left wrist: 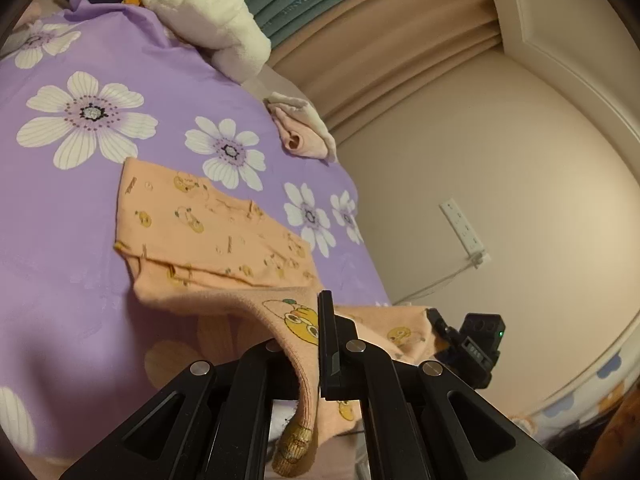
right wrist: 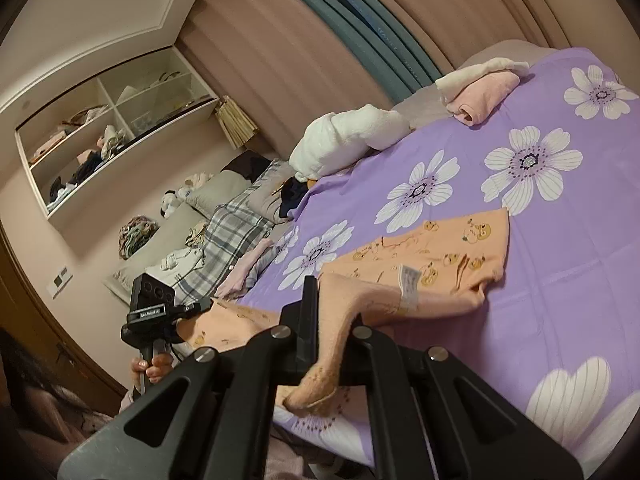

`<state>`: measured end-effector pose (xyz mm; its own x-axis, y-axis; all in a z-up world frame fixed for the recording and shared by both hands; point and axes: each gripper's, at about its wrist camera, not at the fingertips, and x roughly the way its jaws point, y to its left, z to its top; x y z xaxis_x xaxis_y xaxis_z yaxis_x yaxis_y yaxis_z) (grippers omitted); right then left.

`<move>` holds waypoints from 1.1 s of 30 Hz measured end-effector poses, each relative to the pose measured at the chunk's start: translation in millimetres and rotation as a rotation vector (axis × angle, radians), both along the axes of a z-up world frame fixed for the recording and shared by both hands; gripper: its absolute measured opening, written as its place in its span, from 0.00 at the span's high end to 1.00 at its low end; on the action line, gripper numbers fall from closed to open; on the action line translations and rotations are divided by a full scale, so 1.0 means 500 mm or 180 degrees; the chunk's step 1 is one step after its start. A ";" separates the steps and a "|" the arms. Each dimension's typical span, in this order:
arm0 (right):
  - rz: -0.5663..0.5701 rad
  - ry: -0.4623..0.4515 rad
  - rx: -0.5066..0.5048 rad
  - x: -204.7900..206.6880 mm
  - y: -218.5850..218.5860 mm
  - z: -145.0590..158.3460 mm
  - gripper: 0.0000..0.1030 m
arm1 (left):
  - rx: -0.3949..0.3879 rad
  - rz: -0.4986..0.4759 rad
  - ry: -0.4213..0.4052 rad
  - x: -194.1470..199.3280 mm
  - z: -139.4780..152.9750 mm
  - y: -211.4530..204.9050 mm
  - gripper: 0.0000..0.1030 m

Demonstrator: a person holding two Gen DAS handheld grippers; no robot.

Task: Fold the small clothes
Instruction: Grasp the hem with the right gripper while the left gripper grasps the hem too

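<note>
Pyjamas [left wrist: 208,224] lay mid-bed on the sheet [left wrist: 80,208], near edge raised. I had both grippers, left [left wrist: 316,344] and right [right wrist: 320,320], jaws pinching a cuff each, to carry that half over the far half.

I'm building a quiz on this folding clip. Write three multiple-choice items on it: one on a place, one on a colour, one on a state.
1. Where does the far part of the orange garment lie?
A. on a shelf
B. on the purple bedsheet
C. on the floor

2. What colour are the flowers printed on the bedsheet?
A. white
B. red
C. green

3. How is the left gripper?
A. open and clear of cloth
B. shut on the garment's near edge
C. out of view

Answers: 1 B, the cloth rests flat on the sheet; 2 A, white petals with purple centres; 3 B, cloth is pinched between its fingers, as with the right gripper.
</note>
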<state>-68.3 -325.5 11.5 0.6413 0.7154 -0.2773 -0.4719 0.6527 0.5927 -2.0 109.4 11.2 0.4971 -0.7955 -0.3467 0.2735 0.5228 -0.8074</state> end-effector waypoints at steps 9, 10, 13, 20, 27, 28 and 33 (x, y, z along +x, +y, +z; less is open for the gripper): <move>-0.0099 0.0197 0.0039 0.126 0.010 -0.009 0.95 | -0.0116 0.0154 0.0232 0.113 -0.038 0.018 1.00; -0.0113 0.0226 0.0031 0.137 0.010 -0.011 0.95 | -0.0117 0.0174 0.0264 0.123 -0.043 0.020 1.00; -0.0165 0.0369 0.0002 0.183 0.012 -0.026 0.95 | -0.0147 0.0220 0.0376 0.162 -0.064 0.023 1.00; -0.0266 0.0743 -0.0010 0.295 0.016 -0.079 0.95 | -0.0108 0.0295 0.0662 0.247 -0.125 0.022 1.00; -0.0359 0.1165 -0.0001 0.395 0.020 -0.151 0.95 | -0.0142 0.0398 0.1071 0.323 -0.202 0.034 1.00; -0.0373 0.1201 -0.0010 0.404 0.020 -0.159 0.95 | -0.0131 0.0406 0.1122 0.333 -0.213 0.034 1.00; -0.0420 0.1443 -0.0006 0.453 0.019 -0.197 0.93 | -0.0106 0.0416 0.1357 0.373 -0.246 0.033 1.00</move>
